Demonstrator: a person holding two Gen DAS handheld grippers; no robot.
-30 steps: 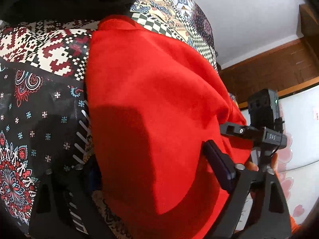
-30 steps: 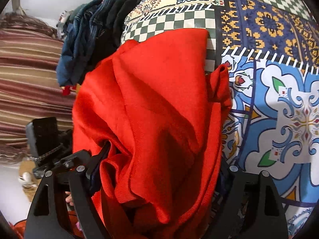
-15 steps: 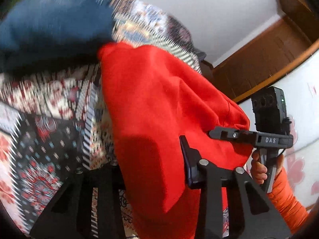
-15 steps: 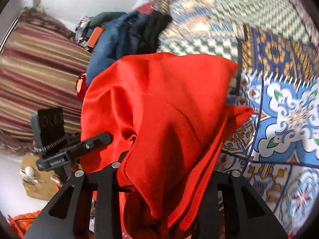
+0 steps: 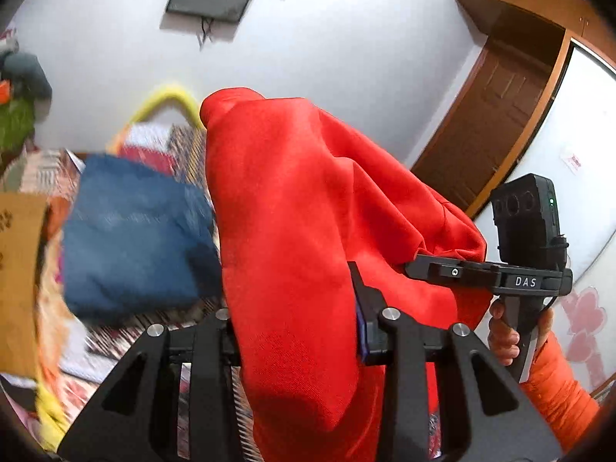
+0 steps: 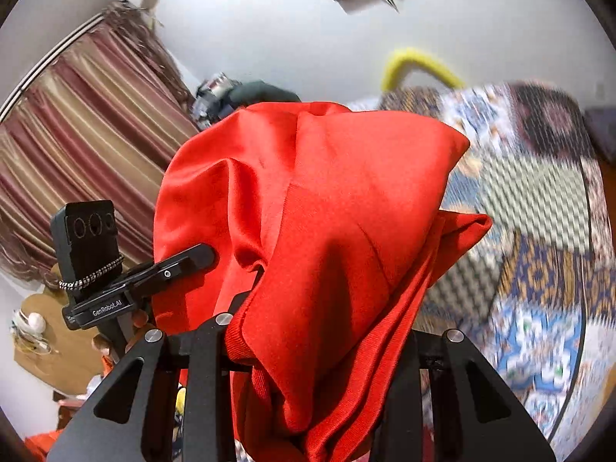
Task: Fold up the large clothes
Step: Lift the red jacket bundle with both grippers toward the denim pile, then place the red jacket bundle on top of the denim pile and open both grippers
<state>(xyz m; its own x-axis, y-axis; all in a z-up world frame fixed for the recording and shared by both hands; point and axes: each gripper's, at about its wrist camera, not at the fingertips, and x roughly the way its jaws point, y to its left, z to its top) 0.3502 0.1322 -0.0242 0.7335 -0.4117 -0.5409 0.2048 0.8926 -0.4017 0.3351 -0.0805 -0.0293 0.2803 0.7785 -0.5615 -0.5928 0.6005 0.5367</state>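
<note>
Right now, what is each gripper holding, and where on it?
Both hold the red garment: left gripper and right gripper are each clamped on bunched fabric; which edge cannot be told.

Red garment point(image 5: 308, 231): soft knit cloth, matt fleecy face, fine ribbed weave at hem; in right view point(image 6: 327, 211) inner folds show slight sheen. Left gripper point(image 5: 296, 331): matt black plastic, shiny metal screw heads. Right gripper point(image 6: 319, 342): same matt black plastic. Blue cloth point(image 5: 134, 231): denim-like, blurred. Bedspread point(image 6: 539, 269): printed woven cloth, matt. Curtain point(image 6: 84, 146): striped fabric, faint sheen. Door point(image 5: 496, 115): brown wood, smooth.
</note>
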